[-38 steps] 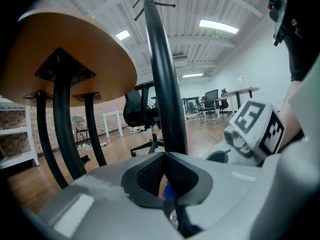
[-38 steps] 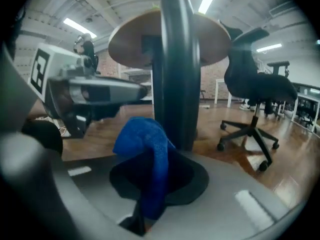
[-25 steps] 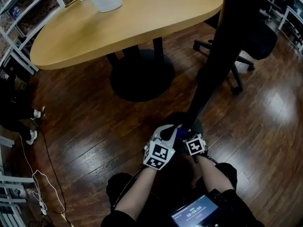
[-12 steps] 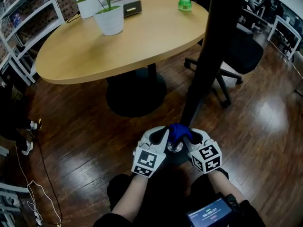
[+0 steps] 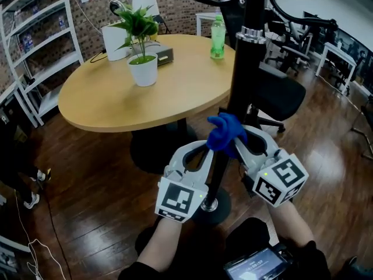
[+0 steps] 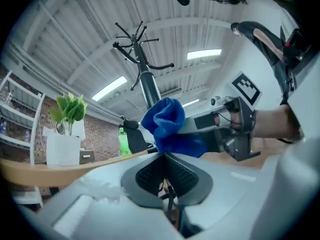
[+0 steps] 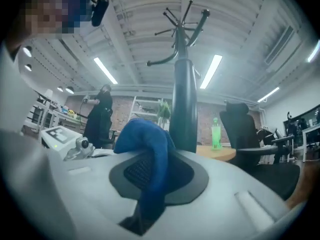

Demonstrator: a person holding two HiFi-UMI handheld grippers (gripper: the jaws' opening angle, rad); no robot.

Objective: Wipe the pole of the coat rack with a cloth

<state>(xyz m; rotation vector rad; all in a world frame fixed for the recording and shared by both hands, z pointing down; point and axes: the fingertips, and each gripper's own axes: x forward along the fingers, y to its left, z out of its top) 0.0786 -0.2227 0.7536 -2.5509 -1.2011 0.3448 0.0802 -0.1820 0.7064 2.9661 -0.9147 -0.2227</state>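
Observation:
The black pole of the coat rack rises from its round base just ahead of me. A bunched blue cloth is pressed against the near side of the pole at mid height. My left gripper comes up from the lower left and is shut, pinching the cloth's edge at its tips. My right gripper comes in from the right, shut on the cloth. In the left gripper view the cloth sits just above the closed jaws. In the right gripper view it drapes down between them.
A round wooden table stands behind the pole with a potted plant and a green bottle. A black office chair is right of the pole. White shelving lines the left wall. A person in black stands far off.
Both grippers have risen with the blue cloth from near the rack's base up the pole to about table height. The head view has tilted up to follow.

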